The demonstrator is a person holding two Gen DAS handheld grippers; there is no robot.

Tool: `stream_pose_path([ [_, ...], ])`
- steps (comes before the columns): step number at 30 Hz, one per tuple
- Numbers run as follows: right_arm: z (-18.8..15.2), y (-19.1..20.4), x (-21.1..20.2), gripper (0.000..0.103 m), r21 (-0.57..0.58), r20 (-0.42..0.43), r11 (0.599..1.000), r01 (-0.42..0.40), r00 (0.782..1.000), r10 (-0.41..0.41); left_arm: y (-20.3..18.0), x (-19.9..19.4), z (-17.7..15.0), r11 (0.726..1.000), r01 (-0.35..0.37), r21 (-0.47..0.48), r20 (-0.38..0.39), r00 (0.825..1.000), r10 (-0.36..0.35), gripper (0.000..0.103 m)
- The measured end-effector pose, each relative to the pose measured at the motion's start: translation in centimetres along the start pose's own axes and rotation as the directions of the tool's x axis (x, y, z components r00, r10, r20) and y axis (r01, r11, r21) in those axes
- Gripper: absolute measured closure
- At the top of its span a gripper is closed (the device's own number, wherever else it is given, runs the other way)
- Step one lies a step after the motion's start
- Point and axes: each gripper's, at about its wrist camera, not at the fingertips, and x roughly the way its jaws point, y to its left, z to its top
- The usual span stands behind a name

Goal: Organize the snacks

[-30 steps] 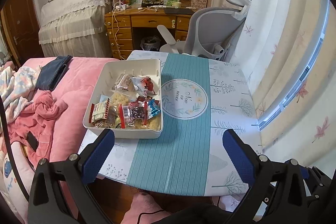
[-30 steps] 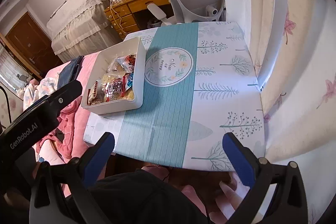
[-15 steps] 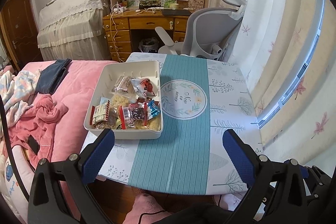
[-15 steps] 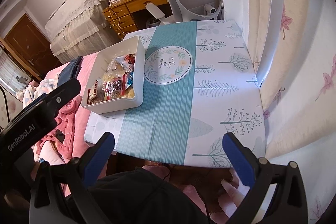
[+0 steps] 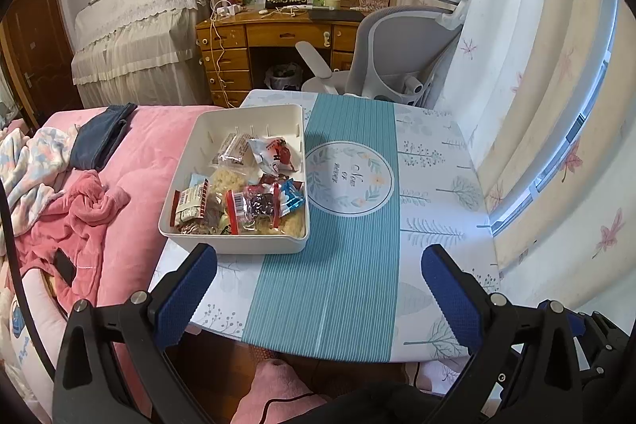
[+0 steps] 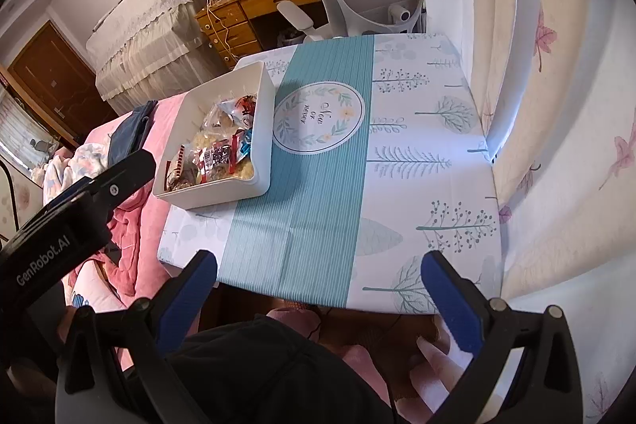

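Note:
A white rectangular bin [image 5: 234, 243] [image 6: 265, 130] stands on the left part of the small table [image 5: 433, 209] [image 6: 417, 161]. Several wrapped snacks [image 5: 254, 201] [image 6: 216, 155] lie piled in its near half. My left gripper [image 5: 318, 299] hovers above the table's near edge, open, nothing between its blue pads; the bin is ahead and to the left. My right gripper [image 6: 320, 302] is open too, held near the table's front edge, empty. The left gripper's black body [image 6: 71, 209] shows at the left of the right wrist view.
A pink bed [image 5: 131, 161] with crumpled clothes borders the table's left side. A grey office chair [image 5: 401, 54] and a wooden desk [image 5: 274, 38] stand behind it. Curtains and a window [image 5: 548, 130] line the right. The person's dark-clad leg [image 6: 278, 376] is below.
Both views have shifted slightly, with the table and bin lying a little lower and farther in frame. Both grippers stay open and empty.

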Motion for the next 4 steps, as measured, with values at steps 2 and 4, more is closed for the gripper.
stream_pose_path([
  [2, -0.07, -0.11, 0.06, 0.000, 0.000, -0.003, 1.000, -0.001, 1.000, 0.001, 0.09, 0.07, -0.04, 1.000, 0.000, 0.000, -0.005, 1.000, 0.000, 0.001],
  [4, -0.05, -0.19, 0.12, 0.000, 0.001, -0.007, 1.000, -0.001, 1.000, 0.001, 0.14, 0.07, -0.10, 1.000, 0.002, 0.000, -0.005, 1.000, -0.002, 0.001],
])
